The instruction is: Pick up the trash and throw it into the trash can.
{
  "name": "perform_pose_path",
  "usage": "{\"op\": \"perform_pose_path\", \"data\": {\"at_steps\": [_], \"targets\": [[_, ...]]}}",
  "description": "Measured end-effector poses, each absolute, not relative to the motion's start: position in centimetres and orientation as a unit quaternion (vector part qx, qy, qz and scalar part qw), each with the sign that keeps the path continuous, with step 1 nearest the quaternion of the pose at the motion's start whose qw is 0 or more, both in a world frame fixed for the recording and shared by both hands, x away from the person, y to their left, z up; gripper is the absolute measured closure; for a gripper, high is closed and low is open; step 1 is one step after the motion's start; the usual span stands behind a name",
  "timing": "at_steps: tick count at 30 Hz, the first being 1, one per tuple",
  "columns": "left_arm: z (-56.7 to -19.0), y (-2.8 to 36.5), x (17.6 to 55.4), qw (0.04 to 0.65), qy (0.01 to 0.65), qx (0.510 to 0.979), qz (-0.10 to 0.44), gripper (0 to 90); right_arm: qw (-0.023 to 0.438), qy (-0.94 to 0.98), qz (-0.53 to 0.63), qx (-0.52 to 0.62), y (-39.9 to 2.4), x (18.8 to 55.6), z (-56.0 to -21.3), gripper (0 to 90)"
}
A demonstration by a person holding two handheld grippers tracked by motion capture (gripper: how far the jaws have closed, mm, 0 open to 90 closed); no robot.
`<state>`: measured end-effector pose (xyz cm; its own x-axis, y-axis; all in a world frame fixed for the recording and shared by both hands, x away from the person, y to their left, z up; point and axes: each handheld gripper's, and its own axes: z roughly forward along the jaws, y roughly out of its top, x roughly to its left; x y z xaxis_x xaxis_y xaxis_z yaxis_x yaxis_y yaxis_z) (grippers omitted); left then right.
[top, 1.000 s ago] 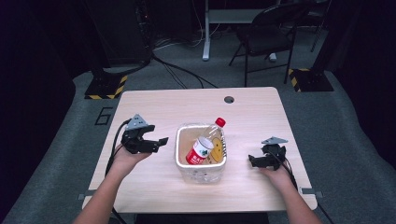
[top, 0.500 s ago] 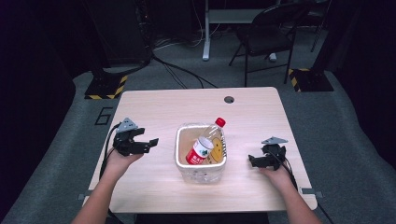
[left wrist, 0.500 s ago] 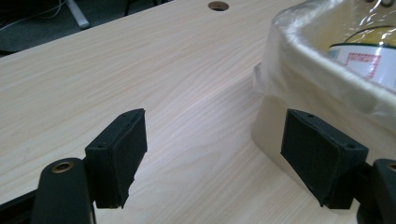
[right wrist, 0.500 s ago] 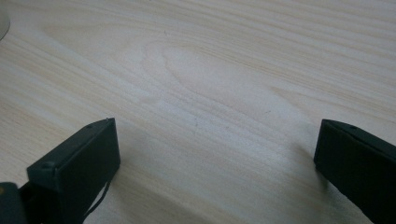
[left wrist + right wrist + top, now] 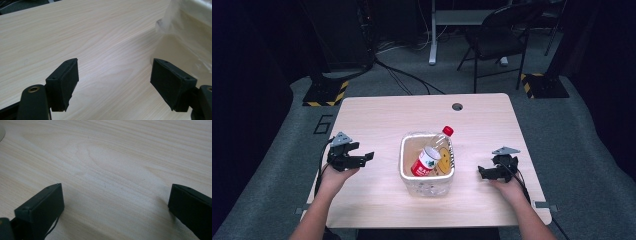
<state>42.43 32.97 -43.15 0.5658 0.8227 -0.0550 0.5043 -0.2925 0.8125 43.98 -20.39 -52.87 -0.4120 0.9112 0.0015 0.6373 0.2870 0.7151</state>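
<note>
From above, one table (image 5: pixel 377 120) carries one clear bin (image 5: pixel 427 181) at its near middle, holding one red-capped bottle (image 5: pixel 432 153) leaning on its far right rim and a yellow packet (image 5: pixel 444 160); the left gripper (image 5: pixel 362 158) is well left of the bin and the right gripper (image 5: pixel 484 173) near its right, two in all. The left gripper view shows two jaws spread wide over bare wood, with the bin wall at far right. The right gripper view shows two jaws released, holding nothing, low over the tabletop.
</note>
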Motion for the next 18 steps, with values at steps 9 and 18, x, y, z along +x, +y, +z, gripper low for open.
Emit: {"op": "perform_pose_path", "data": {"at_steps": [9, 18], "targets": [[-45.0, 34.5, 42.2, 0.414, 0.449, 0.768, 0.191, 22.3, 0.209, 0.774, 0.327, 0.500, -20.4, 44.0, -52.9, 0.0], [-46.9, 35.8, 42.0, 0.410, 0.472, 0.756, 0.193, 22.2, 0.209, 0.774, 0.327, 0.500, -20.4, 44.0, -52.9, 0.0]]}}
